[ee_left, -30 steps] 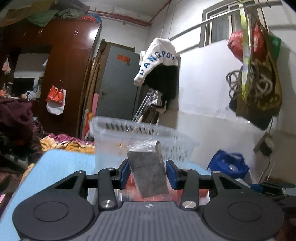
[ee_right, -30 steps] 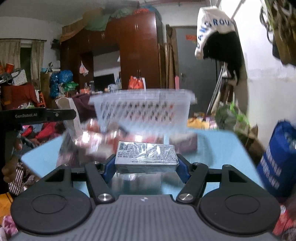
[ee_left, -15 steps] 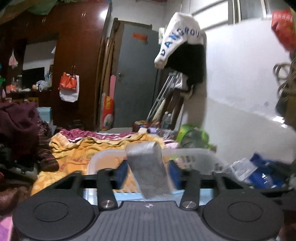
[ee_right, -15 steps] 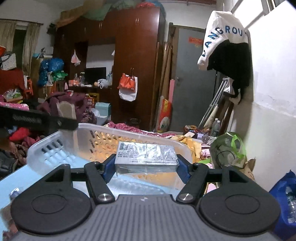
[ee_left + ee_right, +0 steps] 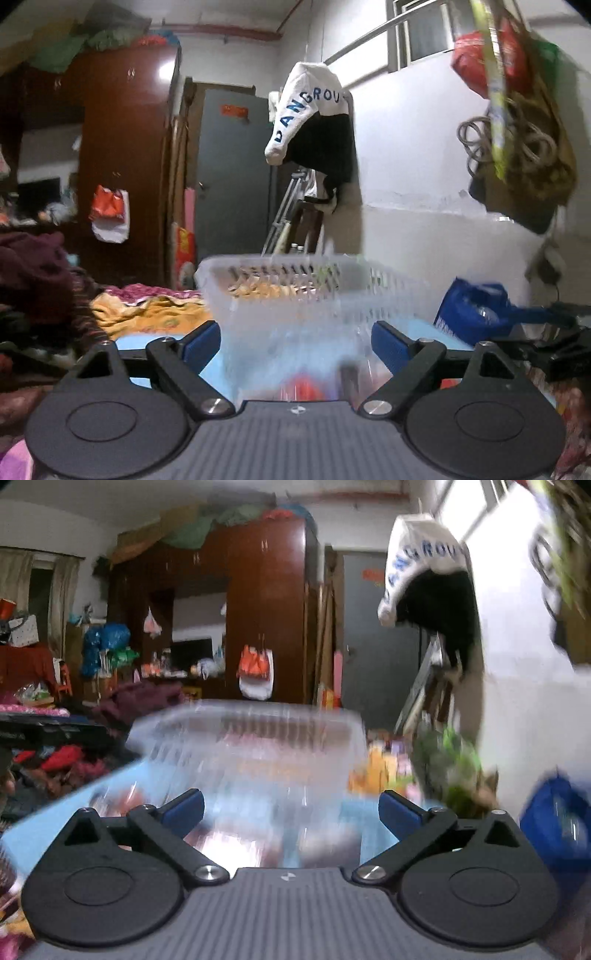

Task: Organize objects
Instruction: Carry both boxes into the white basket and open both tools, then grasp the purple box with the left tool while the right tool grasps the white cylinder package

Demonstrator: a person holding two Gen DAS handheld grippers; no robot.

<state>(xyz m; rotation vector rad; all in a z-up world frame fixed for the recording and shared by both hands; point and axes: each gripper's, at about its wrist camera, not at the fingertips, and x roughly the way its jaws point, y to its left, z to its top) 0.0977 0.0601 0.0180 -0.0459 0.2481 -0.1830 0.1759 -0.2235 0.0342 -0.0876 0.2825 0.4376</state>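
A clear plastic basket [image 5: 295, 291] with slotted walls stands on the light blue table [image 5: 155, 341], straight ahead of both grippers and blurred by motion. My left gripper [image 5: 295, 341] is in front of the basket's near wall, its jaws opening wide with nothing between the blue pads. In the right wrist view the same basket [image 5: 251, 746] is smeared. My right gripper [image 5: 291, 810] is short of it, jaws opening wide and holding nothing. Blurred red and silver packets [image 5: 229, 845] lie on the table below the right gripper. The two silver packs are out of sight.
A blue bag [image 5: 476, 314] sits right of the basket by the white wall. Bags and coiled rope [image 5: 517, 147] hang high on the right. Piled clothes and a yellow cloth [image 5: 147, 310] lie to the left. A wardrobe and a grey door stand behind.
Both grippers held silver packs, carried them over the basket, then opened wide. The packs are gone from the jaws, and both views have pulled back to face the basket's side.
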